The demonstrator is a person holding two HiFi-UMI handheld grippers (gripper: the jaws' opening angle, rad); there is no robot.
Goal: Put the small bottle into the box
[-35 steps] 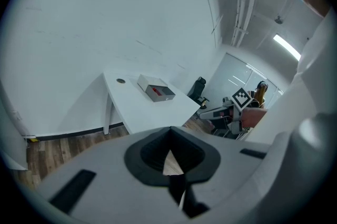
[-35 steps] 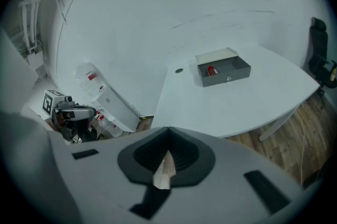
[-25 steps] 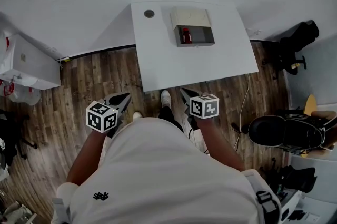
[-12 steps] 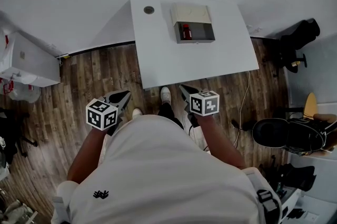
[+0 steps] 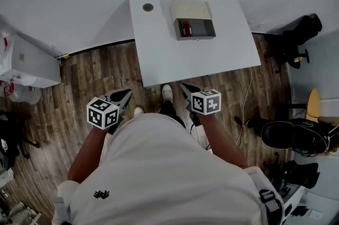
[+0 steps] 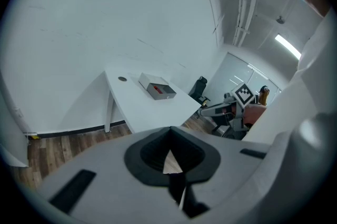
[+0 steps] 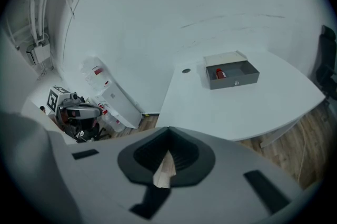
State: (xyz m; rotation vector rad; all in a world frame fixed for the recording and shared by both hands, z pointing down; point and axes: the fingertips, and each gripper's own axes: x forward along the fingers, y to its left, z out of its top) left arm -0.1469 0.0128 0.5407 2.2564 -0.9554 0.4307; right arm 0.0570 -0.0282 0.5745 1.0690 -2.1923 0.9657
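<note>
A small red bottle (image 5: pixel 186 28) sits inside an open grey rectangular box (image 5: pixel 204 36) on a smooth white table (image 5: pixel 190 62), while the left gripper (image 5: pixel 124 96) and right gripper (image 5: pixel 186 89) are clenched and empty.

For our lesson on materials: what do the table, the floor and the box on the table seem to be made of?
Table: smooth, matte white top, likely laminate or painted board. Floor: brown planks with visible grain, so wood or wood-look laminate. Box: grey walls and a pale lid, perhaps metal or plastic; it is too small to tell.

One table (image 5: pixel 190 60), one box (image 5: pixel 192 10), one small bottle (image 5: pixel 186 28); two claws: left claw (image 5: pixel 127 94), right claw (image 5: pixel 184 87).
</note>
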